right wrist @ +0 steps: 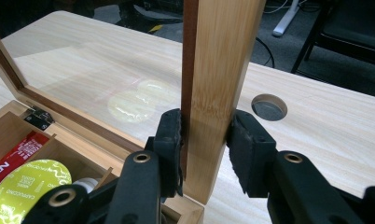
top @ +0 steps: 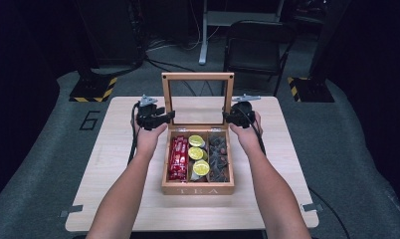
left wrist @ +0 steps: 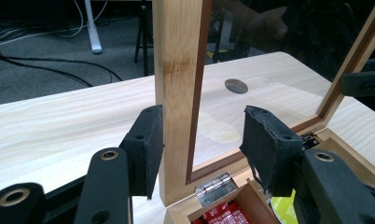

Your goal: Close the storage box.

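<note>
Wooden tea box [top: 198,188] sits mid worktop [top: 88,164], lid [top: 197,76] up & upright at far edge, glass pane in wood frame. Left hand-held gripper [left wrist: 202,140] wide, straddling lid's left frame post; one pad just touching the post's outer face, other well off. Right hand-held gripper [right wrist: 205,144] clamped tight on right post, pads both sides. Inside the box: red packets [top: 178,158] left, lime-green pods [top: 198,154] middle, dark bits [top: 218,158] right.

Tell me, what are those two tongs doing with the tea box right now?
Right tongs clamped on the lid's right frame post. Left tongs open, straddling the left post. Lid upright, tea box open. Nothing in the way.
</note>
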`<state>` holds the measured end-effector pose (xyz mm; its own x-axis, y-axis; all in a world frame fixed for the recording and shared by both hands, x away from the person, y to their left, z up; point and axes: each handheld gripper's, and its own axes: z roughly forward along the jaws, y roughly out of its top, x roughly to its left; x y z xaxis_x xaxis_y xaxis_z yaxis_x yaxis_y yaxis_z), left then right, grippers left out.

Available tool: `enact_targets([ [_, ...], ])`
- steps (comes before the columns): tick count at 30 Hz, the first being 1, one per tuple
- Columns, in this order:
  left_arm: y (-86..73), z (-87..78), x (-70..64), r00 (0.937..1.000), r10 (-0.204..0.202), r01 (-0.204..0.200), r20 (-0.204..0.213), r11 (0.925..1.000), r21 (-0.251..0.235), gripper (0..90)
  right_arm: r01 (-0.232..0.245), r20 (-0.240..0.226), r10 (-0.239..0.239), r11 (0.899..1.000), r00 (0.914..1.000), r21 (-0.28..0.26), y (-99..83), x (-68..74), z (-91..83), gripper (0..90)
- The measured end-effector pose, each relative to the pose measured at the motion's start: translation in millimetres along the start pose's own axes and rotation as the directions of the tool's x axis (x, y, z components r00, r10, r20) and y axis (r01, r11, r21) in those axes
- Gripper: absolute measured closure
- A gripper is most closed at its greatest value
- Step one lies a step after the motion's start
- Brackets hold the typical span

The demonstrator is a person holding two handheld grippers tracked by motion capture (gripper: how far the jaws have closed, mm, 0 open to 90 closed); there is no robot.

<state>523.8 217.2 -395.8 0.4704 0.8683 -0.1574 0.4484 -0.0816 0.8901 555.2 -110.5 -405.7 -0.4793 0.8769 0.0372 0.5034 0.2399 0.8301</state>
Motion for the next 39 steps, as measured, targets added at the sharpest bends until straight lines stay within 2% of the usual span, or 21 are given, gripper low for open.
enact_targets([
  [4, -0.5, -4.3, 1.7, 0.9999, 0.015, -0.015, 0.000, 0.9999, 0.003, 48.5, -0.005, 0.002, 0.005, 1.000, 1.0000, 0.007, 0.9, 0.2, 0.2, 64.7],
  [13, -5.2, -8.0, 0.0, 0.9993, 0.004, -0.004, 0.038, 1.0000, 0.000, 48.7, -0.039, -0.005, 0.039, 0.999, 0.9992, 0.015, 2.9, -2.4, 4.6, 64.7],
  [18, -4.5, -15.2, 3.2, 0.9996, 0.001, -0.001, 0.027, 1.0000, -0.008, 48.6, -0.063, -0.005, 0.063, 0.998, 0.9980, 0.014, 3.1, -4.1, 7.4, 64.7],
  [20, -5.2, -18.2, 4.9, 0.9998, 0.011, -0.011, 0.018, 0.9999, -0.004, 48.6, -0.070, -0.005, 0.070, 0.997, 0.9975, 0.014, 3.5, -4.6, 9.0, 64.5],
  [23, -7.2, -21.9, 6.5, 0.9996, 0.024, -0.024, 0.012, 0.9997, 0.000, 48.6, -0.076, -0.003, 0.076, 0.997, 0.9971, 0.025, 5.4, -4.5, 10.5, 64.3],
  [28, -10.2, -24.8, 6.5, 0.9997, 0.022, -0.022, 0.011, 0.9998, 0.003, 48.6, -0.076, -0.004, 0.076, 0.997, 0.9971, 0.034, 6.9, -5.9, 12.4, 64.2],
  [34, -10.8, -24.8, -2.6, 0.9987, 0.038, -0.038, 0.033, 0.9993, -0.003, 48.6, -0.069, 0.004, 0.069, 0.997, 0.9976, 0.027, 6.1, -5.1, 12.0, 63.5],
  [39, -11.5, -23.4, -10.6, 0.9967, 0.056, -0.056, 0.059, 0.9984, 0.003, 48.5, -0.079, 0.014, 0.078, 0.997, 0.9968, 0.013, 5.6, -2.6, 9.8, 54.2],
])
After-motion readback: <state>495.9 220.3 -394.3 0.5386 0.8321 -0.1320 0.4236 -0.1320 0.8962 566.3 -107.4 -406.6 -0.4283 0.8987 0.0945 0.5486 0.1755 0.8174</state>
